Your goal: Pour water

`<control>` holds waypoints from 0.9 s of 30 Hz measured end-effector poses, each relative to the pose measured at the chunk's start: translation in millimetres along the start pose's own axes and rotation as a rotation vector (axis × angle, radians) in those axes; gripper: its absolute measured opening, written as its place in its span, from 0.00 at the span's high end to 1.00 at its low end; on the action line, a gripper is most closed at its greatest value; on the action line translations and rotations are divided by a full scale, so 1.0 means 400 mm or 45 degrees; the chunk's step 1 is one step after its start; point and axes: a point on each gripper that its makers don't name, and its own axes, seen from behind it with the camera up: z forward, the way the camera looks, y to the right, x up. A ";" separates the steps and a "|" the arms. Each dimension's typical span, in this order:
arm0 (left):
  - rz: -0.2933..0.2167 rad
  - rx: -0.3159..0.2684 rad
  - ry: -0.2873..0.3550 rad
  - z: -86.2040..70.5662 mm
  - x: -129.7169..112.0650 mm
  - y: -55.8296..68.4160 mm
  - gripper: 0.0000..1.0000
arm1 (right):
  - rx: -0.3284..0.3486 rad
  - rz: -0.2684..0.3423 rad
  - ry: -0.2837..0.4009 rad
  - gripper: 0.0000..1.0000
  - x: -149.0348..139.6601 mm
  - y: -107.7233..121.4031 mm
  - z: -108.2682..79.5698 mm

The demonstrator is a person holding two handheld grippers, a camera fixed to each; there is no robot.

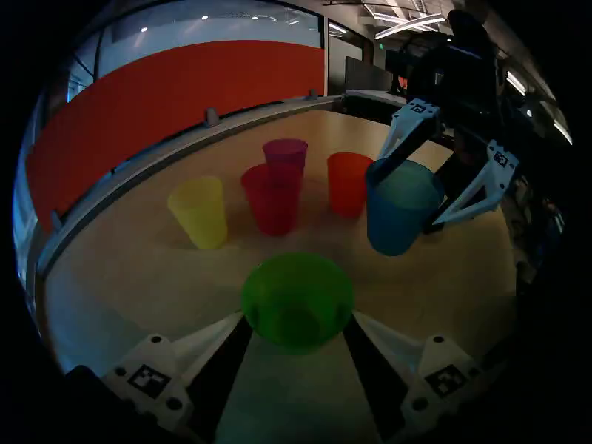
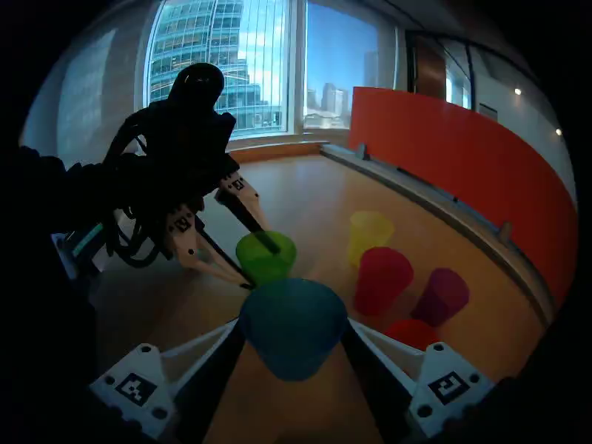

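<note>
— Why a cup in each hand?

— Pouring needs a giver and a taker. The left hand-held gripper is clamped on the green cup, a finger pressed to each side, mouth up. The right hand-held gripper grips the blue cup the same way, close to upright.

— Which one pours?

— I can't make out water in either. The blue cup looks lifted off the counter, so I'd judge it the pourer.

— And the rest?

— The yellow cup, red cup, purple cup and orange cup stand grouped farther back, clear of any tilting rim.

— The risk?

— The two held rims are apart. Tipping here would likely wet the counter, so they should come closer first.
</note>
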 end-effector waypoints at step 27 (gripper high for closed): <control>0.007 -0.001 -0.095 -0.010 -0.051 0.007 0.17 | 0.006 0.009 0.002 0.08 -0.012 -0.014 0.008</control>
